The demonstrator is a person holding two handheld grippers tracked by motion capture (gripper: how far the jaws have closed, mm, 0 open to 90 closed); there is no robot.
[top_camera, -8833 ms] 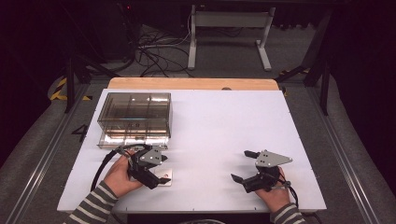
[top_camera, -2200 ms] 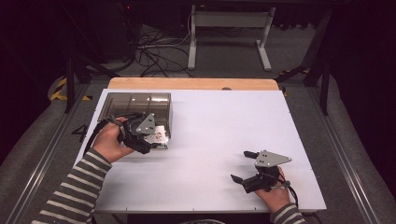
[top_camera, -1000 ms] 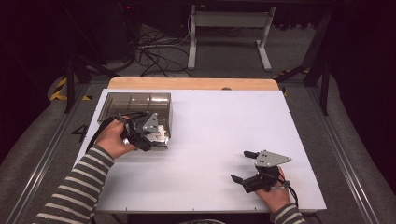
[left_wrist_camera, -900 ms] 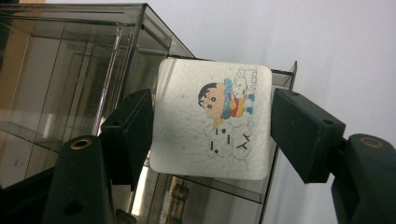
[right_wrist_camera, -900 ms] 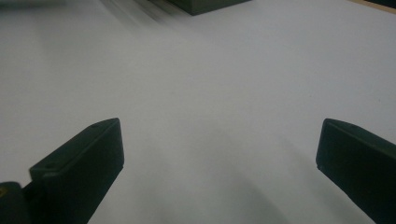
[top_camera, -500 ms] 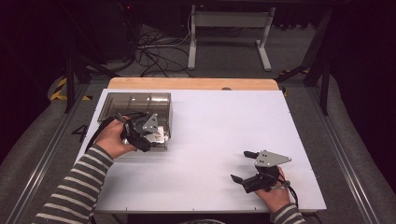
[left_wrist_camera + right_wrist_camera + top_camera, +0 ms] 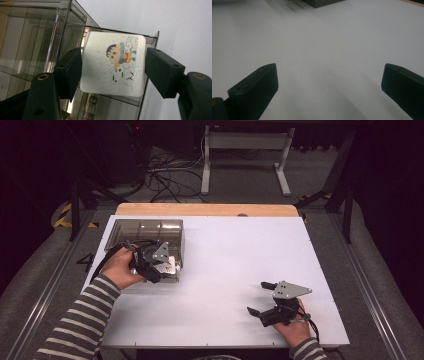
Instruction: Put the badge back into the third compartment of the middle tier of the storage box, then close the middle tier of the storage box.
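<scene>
One white cartoon coaster | between left gripper jaws, clamped edge to edge | right gripper jaws spread, bare

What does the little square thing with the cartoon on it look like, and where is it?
On the white table, find the smoky clear box at the far left. At its open front, the left gripper pinches a white square card. Its cartoon boy sets it apart.

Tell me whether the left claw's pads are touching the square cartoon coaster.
Touching. In the left gripper view both pads press against opposite edges of the square cartoon coaster, with no gap visible on either side, in front of the smoky clear box.
</scene>
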